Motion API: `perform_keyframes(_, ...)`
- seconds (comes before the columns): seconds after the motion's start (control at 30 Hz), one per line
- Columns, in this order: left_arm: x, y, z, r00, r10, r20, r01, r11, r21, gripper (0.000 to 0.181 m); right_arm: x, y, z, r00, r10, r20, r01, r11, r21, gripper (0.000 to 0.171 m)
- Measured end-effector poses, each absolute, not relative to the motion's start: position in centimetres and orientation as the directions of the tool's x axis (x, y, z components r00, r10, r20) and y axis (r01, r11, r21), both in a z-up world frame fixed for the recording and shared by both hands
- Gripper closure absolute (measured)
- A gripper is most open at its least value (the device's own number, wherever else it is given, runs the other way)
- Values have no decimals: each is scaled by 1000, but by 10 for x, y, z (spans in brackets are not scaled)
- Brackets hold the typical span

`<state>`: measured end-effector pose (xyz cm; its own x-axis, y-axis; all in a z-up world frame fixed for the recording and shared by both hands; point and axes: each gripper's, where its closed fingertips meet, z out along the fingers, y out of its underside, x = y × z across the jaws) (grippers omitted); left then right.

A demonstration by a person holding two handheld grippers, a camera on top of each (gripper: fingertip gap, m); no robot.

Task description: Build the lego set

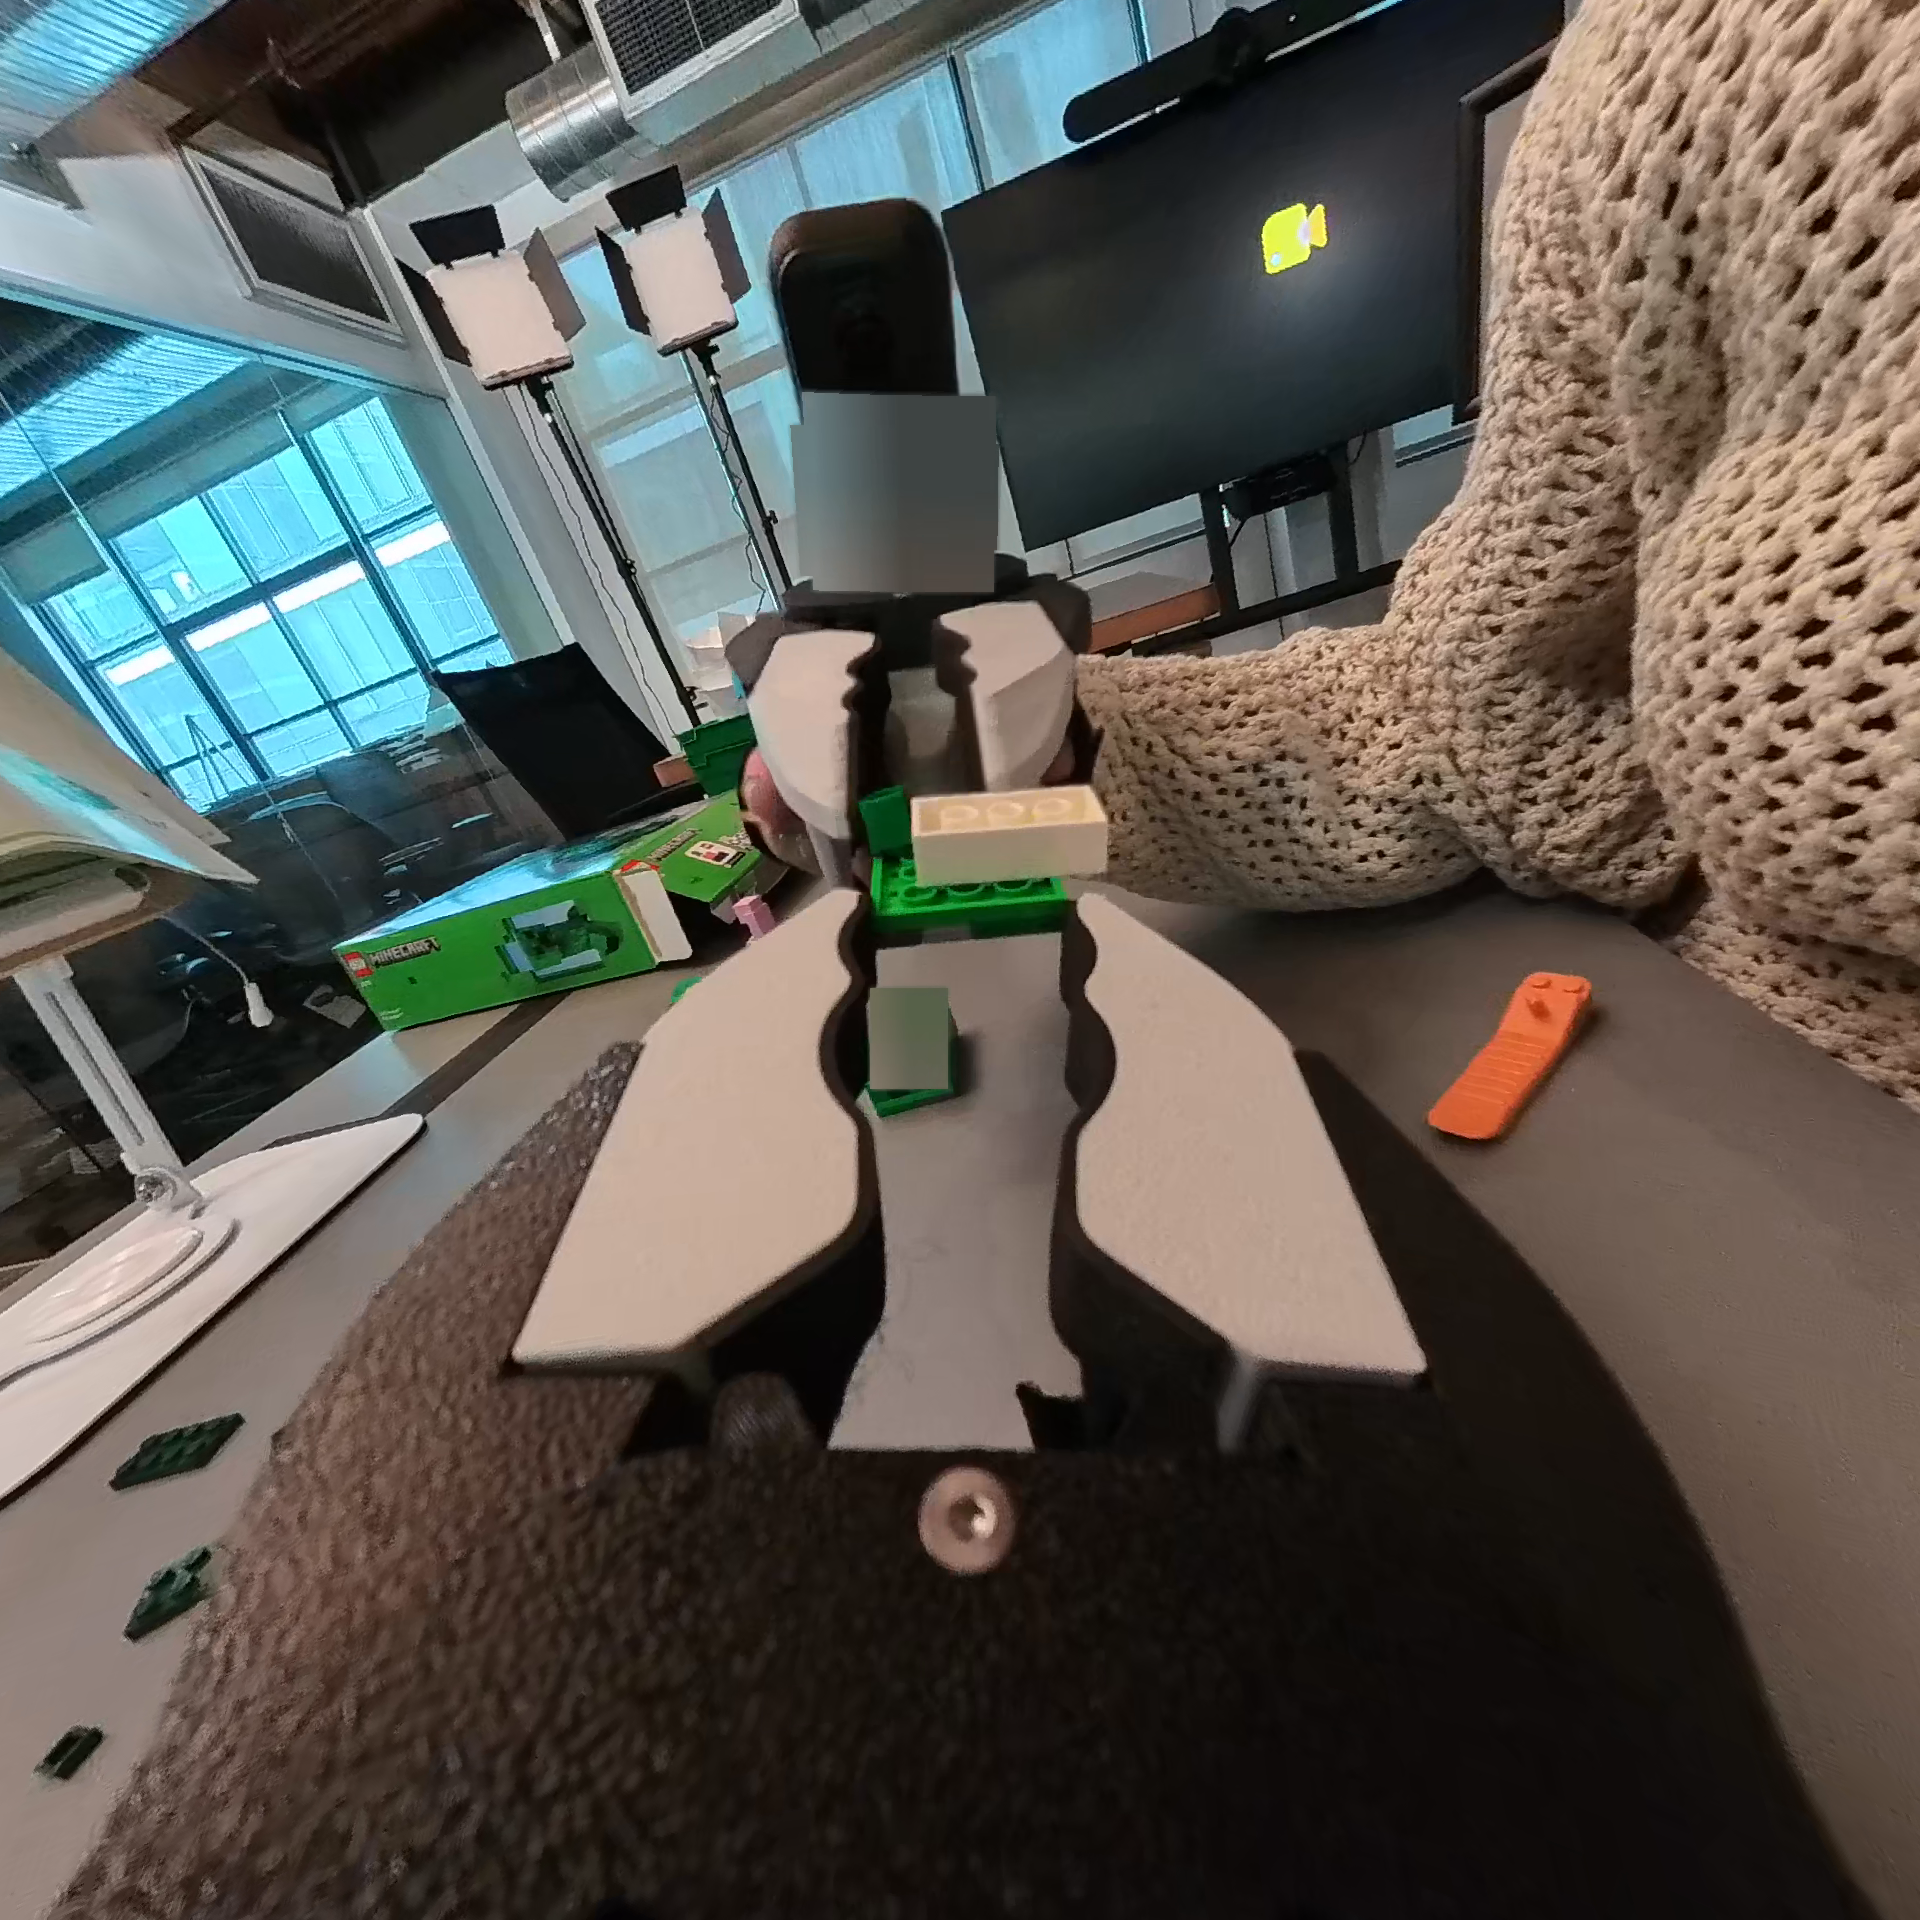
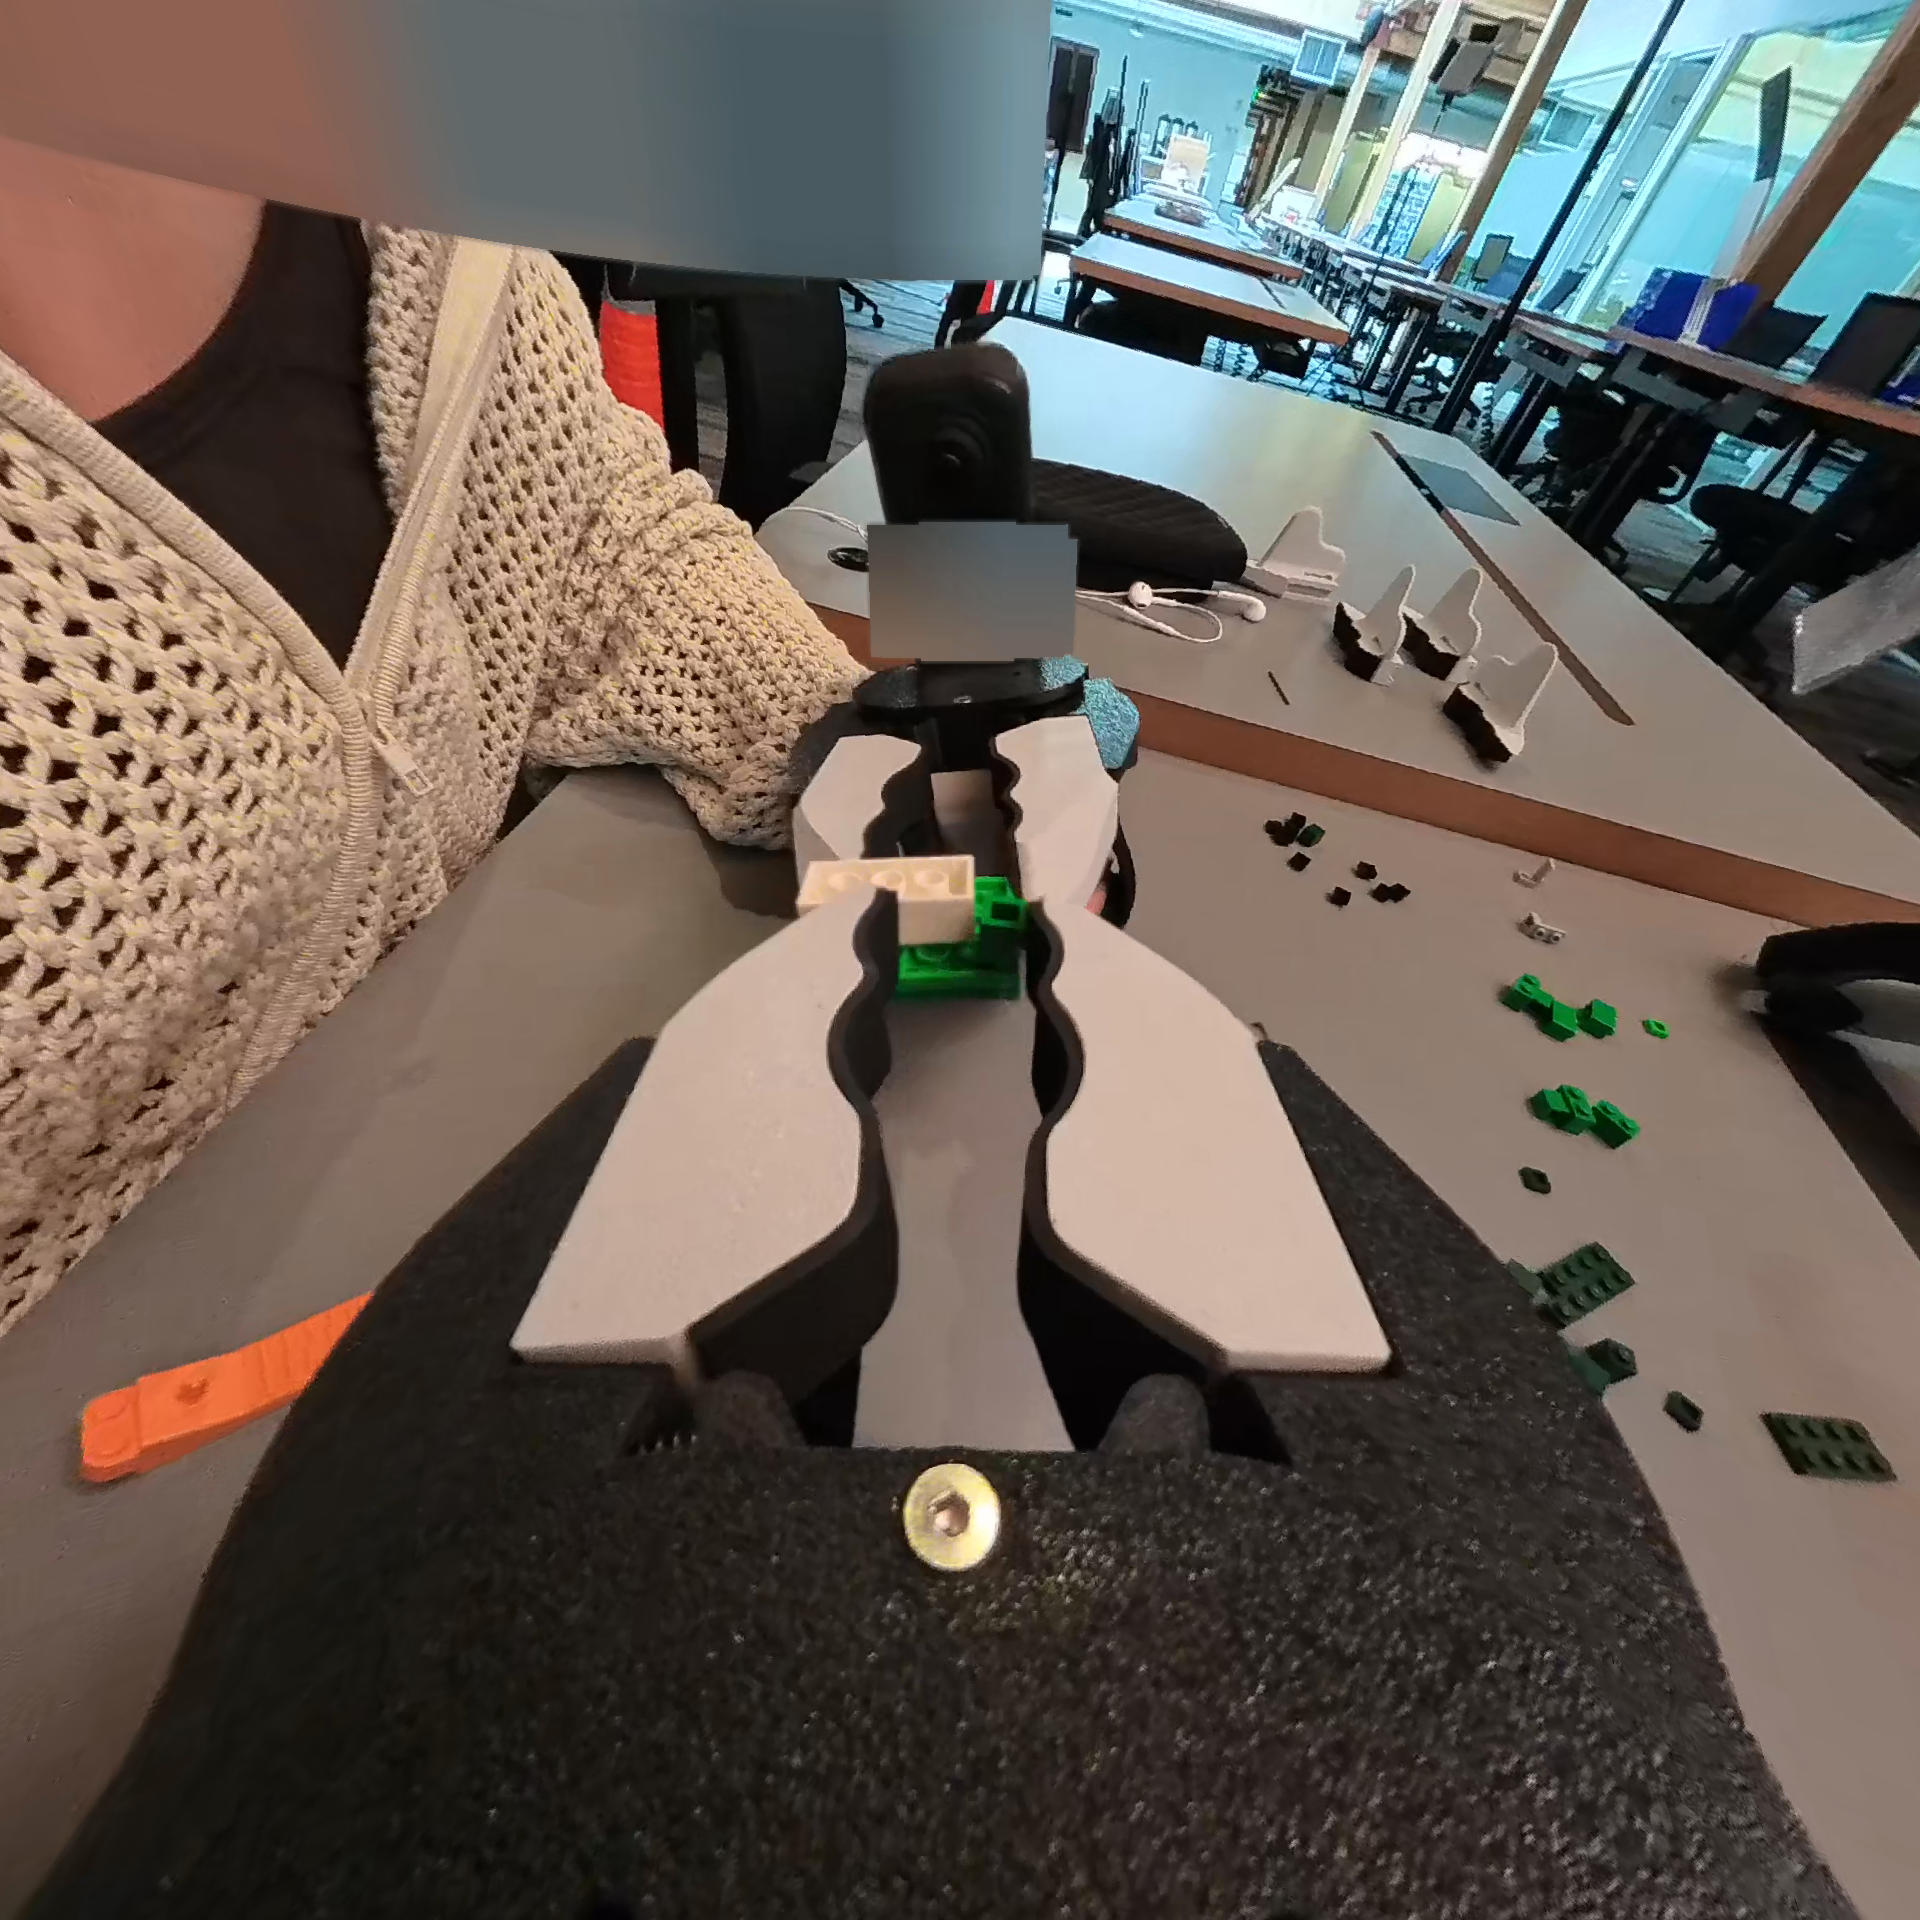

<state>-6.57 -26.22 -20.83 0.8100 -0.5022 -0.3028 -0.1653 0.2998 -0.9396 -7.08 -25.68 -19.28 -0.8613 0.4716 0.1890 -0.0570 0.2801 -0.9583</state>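
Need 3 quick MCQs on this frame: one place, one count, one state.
1. Where is the white brick?
A. inside the box
B. on top of the green build
C. loose on the table

2. How many lit light panels stand on stands in the left wrist view?
A. one
B. two
C. four

3. The orange separator is:
A. clamped in a gripper
B. wedged under the build
C. lying flat on the table, nothing touching it

Key:
1 B: the white brick sits on the green build, overhanging one side.
2 B: two light panels glow side by side.
3 C: the orange separator rests alone on the table.
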Motion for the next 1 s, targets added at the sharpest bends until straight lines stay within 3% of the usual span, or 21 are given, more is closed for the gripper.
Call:
perform_keyframes(0.27, -67, -261, -209, 816, -498, -295, -164, 290, -943, 147, -70, -257, -192, -862, 471, 189, -58, 279, -959, 138)
perform_keyframes(1.0, -73, -261, -207, 828, -495, -262, -132, 283, -950, 147, -70, -254, -193, -845, 489, 217, -66, 308, -949, 131)
